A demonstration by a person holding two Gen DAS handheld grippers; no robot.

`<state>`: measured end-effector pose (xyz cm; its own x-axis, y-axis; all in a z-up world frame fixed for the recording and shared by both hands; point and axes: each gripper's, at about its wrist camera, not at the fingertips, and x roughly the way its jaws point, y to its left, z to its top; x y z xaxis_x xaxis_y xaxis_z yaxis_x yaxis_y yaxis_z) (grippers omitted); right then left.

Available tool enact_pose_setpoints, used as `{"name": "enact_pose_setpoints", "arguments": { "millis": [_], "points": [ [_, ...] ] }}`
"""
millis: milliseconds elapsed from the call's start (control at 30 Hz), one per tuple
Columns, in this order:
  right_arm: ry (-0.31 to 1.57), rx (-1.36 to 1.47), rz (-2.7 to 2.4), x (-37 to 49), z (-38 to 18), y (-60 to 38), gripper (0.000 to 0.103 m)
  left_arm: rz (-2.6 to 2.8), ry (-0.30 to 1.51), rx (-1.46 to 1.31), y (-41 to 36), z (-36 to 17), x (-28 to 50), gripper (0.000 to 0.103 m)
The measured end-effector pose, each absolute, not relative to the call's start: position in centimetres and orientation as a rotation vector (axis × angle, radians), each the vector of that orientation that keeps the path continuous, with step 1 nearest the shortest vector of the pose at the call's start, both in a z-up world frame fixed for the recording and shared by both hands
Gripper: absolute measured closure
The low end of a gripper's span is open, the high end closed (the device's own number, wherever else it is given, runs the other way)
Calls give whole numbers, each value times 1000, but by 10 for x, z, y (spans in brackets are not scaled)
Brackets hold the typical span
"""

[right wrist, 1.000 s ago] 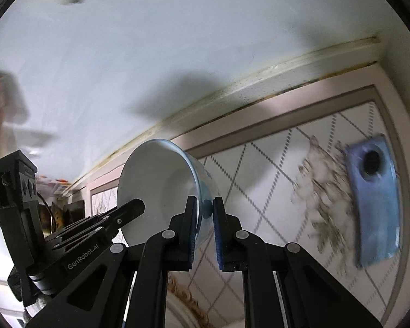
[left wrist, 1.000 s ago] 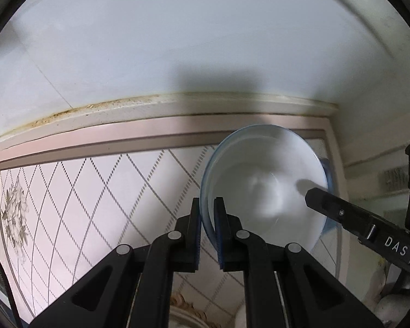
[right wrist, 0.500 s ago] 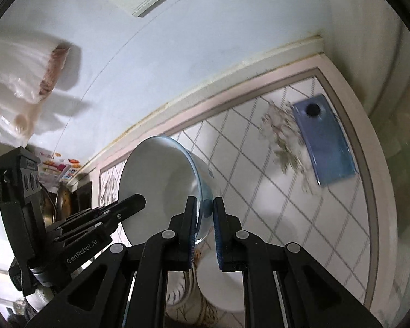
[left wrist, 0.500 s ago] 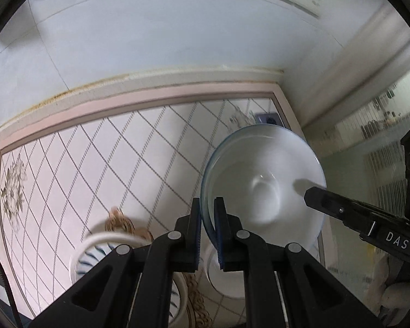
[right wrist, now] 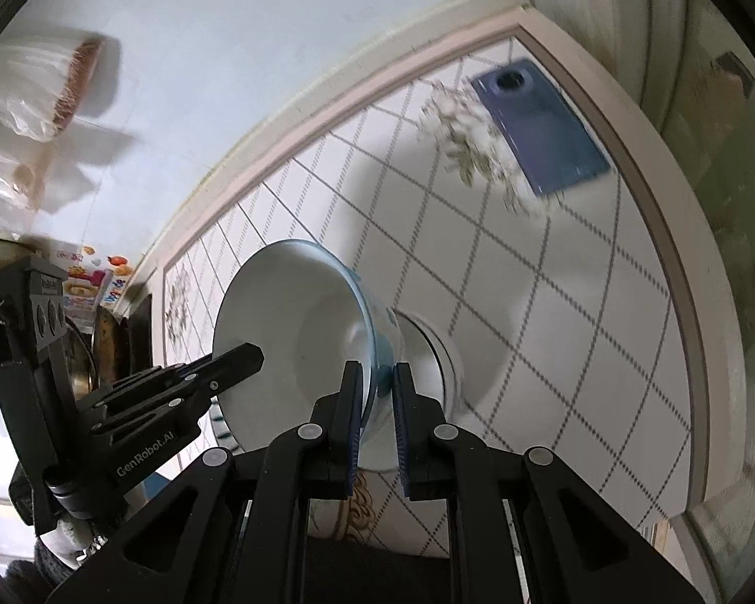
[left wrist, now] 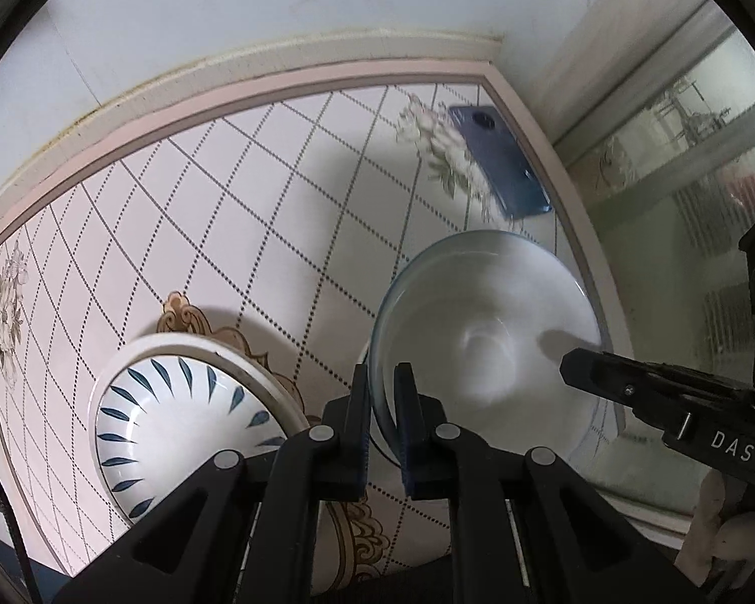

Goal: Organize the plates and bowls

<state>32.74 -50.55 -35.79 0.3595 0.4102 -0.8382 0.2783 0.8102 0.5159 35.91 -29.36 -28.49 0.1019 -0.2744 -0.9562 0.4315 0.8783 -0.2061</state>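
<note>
Gripping the white bowl (left wrist: 483, 347) at its seven-o'clock rim, the left gripper (left wrist: 382, 428) holds it over the tiled table (left wrist: 256, 191); a blue-leaf bowl (left wrist: 186, 423) sits at eight o'clock. From the right wrist view, the right gripper (right wrist: 377, 423) pinches the same bowl's (right wrist: 297, 332) five-o'clock rim, phone (right wrist: 538, 126) at one o'clock.

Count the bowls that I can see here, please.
3: a held bowl gripped by both grippers, a blue-leaf bowl left of it, a white bowl beneath it. Others may be hidden.

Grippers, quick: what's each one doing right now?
Left gripper: closed on the rim of the white bowl.
Right gripper: closed on the same bowl's opposite rim.
</note>
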Motion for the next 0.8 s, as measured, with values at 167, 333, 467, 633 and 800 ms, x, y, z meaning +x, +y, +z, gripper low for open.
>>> {"name": "enact_pose_setpoints", "arguments": {
  "millis": [167, 333, 467, 633, 800],
  "points": [
    [1250, 664, 86, 324, -371, -506, 90, -519, 1388, 168, -299, -296, 356, 96],
    [1270, 667, 84, 322, -383, -507, 90, -507, 1405, 186, -301, -307, 356, 96],
    [1284, 659, 82, 324, -389, -505, 90, -499, 1428, 197, -302, -315, 357, 96],
    [1294, 652, 79, 326, -393, -503, 90, -488, 1439, 213, -303, -324, 356, 96],
    [1297, 633, 77, 328, -394, -501, 90, -488, 1433, 231, -305, -323, 356, 96]
  ]
}}
